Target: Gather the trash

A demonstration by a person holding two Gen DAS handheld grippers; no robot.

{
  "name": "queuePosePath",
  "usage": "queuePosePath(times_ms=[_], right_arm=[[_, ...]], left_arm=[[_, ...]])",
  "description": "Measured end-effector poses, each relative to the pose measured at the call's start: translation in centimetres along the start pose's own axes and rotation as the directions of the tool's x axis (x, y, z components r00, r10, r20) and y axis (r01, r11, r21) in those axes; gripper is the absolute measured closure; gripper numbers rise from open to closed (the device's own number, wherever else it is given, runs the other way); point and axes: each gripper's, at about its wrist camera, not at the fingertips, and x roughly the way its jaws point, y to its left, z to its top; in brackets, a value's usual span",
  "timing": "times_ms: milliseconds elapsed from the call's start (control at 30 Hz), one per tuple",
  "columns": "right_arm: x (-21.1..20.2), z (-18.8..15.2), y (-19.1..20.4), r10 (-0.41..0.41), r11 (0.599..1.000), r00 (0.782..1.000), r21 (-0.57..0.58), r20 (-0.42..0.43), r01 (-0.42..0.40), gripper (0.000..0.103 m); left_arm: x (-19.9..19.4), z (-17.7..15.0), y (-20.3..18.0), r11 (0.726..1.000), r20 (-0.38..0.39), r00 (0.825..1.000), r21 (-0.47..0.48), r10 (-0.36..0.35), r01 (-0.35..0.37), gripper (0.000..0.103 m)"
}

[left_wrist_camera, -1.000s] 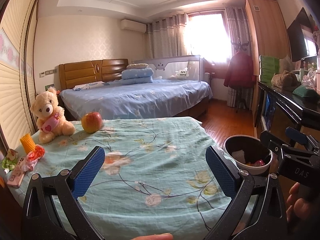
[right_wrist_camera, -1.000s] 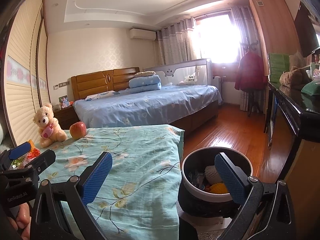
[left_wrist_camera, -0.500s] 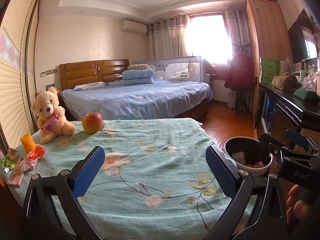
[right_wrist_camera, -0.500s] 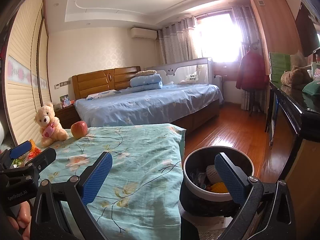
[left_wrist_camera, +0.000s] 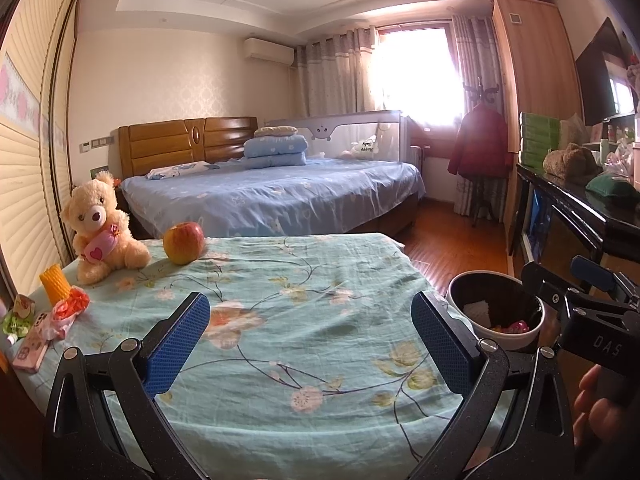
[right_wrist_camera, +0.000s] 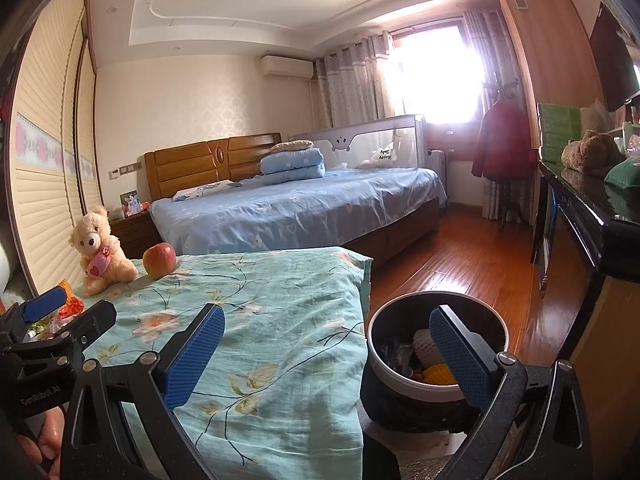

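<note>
My left gripper (left_wrist_camera: pixel 310 342) is open and empty above the floral teal cloth (left_wrist_camera: pixel 280 304) of the table. My right gripper (right_wrist_camera: pixel 328 354) is open and empty, its right finger over the trash bin (right_wrist_camera: pixel 404 388). The bin (left_wrist_camera: pixel 516 338) stands on the floor by the table's right edge and holds several pieces of trash, among them a white foam net (right_wrist_camera: pixel 426 340) and a yellow piece (right_wrist_camera: pixel 438 374). At the table's left edge lie a red-and-clear wrapper (left_wrist_camera: pixel 68 312), an orange corn-like piece (left_wrist_camera: pixel 54 288) and a green wrapper (left_wrist_camera: pixel 16 318).
A teddy bear (left_wrist_camera: pixel 102 232) and an apple (left_wrist_camera: pixel 184 242) sit at the table's far left. A pink phone (left_wrist_camera: pixel 30 350) lies by the wrappers. Beyond are a blue bed (left_wrist_camera: pixel 272 196), wood floor (right_wrist_camera: pixel 460 264) and a dark sideboard (right_wrist_camera: pixel 592 216) at right.
Both views have shifted slightly; the table and bin sit a little lower in frame. Both grippers stay open and empty.
</note>
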Motion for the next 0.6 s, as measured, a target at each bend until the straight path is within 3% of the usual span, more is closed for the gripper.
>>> queuePosePath(times_ms=[600], right_arm=[[-0.08, 0.04, 0.08, 0.003, 1.0, 1.0, 0.003, 0.0, -0.003, 0.0]], left_arm=[[0.09, -0.02, 0.25, 1.0, -0.002, 1.0, 0.004, -0.003, 0.003, 0.0]])
